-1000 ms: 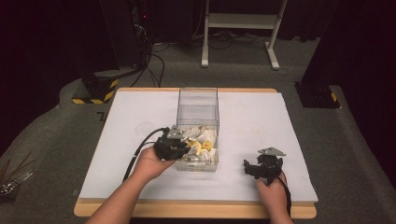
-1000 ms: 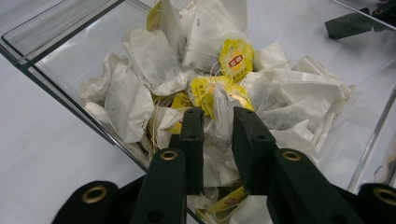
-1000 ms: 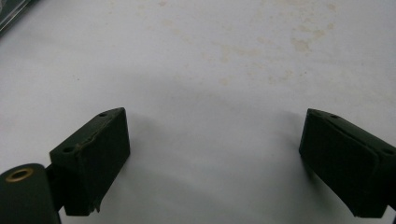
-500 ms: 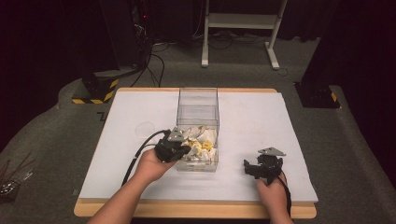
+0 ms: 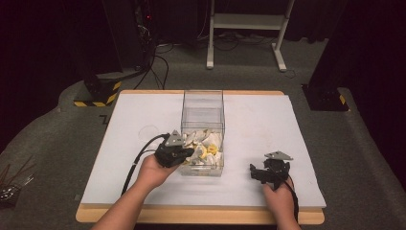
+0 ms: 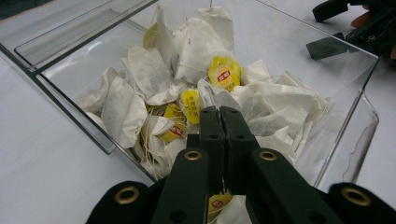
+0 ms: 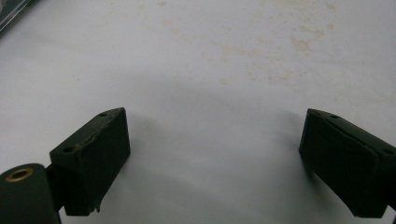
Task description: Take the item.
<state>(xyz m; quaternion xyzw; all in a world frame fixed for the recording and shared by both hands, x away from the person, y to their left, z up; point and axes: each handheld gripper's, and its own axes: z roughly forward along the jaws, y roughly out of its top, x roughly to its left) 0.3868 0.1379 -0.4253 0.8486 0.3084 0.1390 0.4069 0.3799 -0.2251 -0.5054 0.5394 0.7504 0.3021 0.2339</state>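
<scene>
Room: dark floor and black drapes surrounded a table (image 5: 268, 120) covered by a white sheet, with a wooden edge showing at front and back.
Clear box: a transparent bin (image 5: 202, 132) stood near the middle of the table, its long axis running away from the person; the far half was bare, the near half heaped.
Tea bags: white paper tea bags (image 6: 154, 79) with strings lay piled in the near end of the bin, touching its walls.
Writing: yellow tags (image 6: 224, 73) carried a red mark, too small and blurred to read.
Left gripper: the left gripper (image 6: 219, 119) reached over the bin's near left wall, its jaws pressed together above the heap; whether a string or bag was pinched between them could not be told.
Right gripper: the right gripper (image 7: 212, 158) rested on the white sheet to the right of the bin, well apart from it, jaws spread wide with bare sheet between them.
Sheet: faint brownish stains (image 7: 261, 51) marked the sheet ahead of the right gripper.
Open room: broad bare sheet lay left, right and behind the bin; a faint round ring (image 5: 149, 130) sat left of it.
</scene>
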